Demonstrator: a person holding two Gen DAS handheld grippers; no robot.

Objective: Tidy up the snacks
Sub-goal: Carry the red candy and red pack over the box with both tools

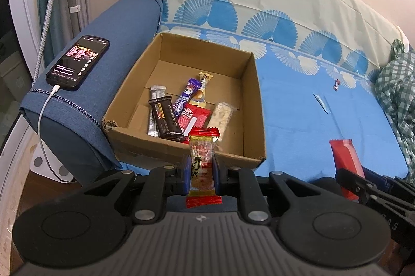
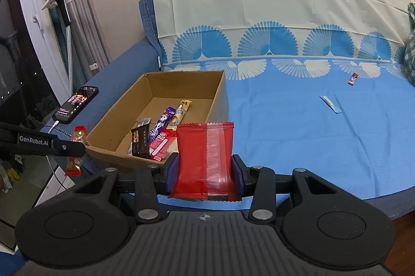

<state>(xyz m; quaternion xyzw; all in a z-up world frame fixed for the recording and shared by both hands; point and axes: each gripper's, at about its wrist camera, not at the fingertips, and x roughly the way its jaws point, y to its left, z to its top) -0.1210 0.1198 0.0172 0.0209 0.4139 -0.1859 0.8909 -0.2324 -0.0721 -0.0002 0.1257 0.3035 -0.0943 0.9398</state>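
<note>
On the blue sheet [image 2: 298, 136], both jaws pinch snacks beside the cardboard box [image 1: 255, 104]; phone [image 1: 77, 63] nearby.

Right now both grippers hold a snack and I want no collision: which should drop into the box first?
Left. The left gripper holds its snack right at the box front edge; the right gripper sits farther right.

A blue-sheeted sofa [image 2: 298, 136] carries everything. A cardboard box [image 2: 220, 94] sits at its left. Far right lie two small wrappers [image 2: 352, 78] [image 2: 330, 104].

green checked cloth [image 1: 396, 84] cut off, small red wrapper [image 2: 352, 78] unreadable
</note>
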